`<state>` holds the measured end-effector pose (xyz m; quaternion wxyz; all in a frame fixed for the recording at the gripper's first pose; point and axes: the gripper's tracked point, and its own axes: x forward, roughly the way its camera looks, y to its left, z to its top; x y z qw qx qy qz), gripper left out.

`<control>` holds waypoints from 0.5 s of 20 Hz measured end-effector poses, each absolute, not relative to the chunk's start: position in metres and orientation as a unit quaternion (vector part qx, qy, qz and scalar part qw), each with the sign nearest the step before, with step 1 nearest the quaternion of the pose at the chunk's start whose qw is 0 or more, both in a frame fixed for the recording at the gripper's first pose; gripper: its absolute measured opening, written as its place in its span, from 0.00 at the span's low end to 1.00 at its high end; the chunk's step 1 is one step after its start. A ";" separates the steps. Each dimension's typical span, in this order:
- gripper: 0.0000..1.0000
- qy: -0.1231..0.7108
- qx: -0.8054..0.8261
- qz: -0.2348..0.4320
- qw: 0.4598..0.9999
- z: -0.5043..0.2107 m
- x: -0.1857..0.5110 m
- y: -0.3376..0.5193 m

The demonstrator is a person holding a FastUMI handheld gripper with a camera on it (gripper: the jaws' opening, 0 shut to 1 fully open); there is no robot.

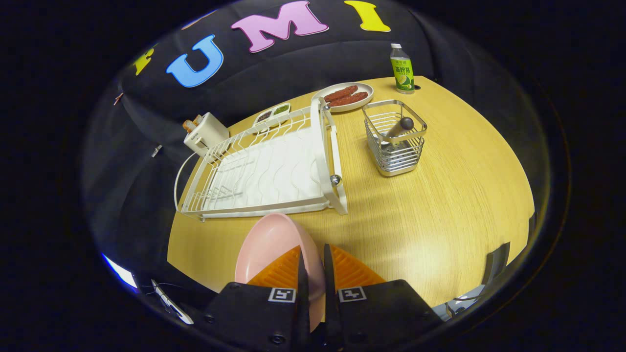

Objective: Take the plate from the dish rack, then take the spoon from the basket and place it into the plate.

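My gripper is shut on the rim of a pink plate, which stands on edge between the fingers, above the table's near part. Just beyond it lies the white dish rack, with no dishes in it. To the rack's right stands a metal wire basket; the spoon leans inside it, its dark rounded handle end sticking out over the rim.
The wooden table has open surface to the right of the fingers and in front of the basket. Behind the rack sit a white toaster, a small two-part dish, a plate of sausages and a green bottle.
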<state>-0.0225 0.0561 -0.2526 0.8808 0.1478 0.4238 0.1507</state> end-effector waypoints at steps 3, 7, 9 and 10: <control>0.17 0.436 0.148 0.164 0.872 -0.271 -0.014 0.051; 0.20 0.448 0.145 0.183 0.863 -0.287 -0.010 0.047; 0.32 0.446 0.143 0.189 0.863 -0.289 -0.009 0.043; 0.36 0.443 0.144 0.194 0.864 -0.288 -0.008 0.040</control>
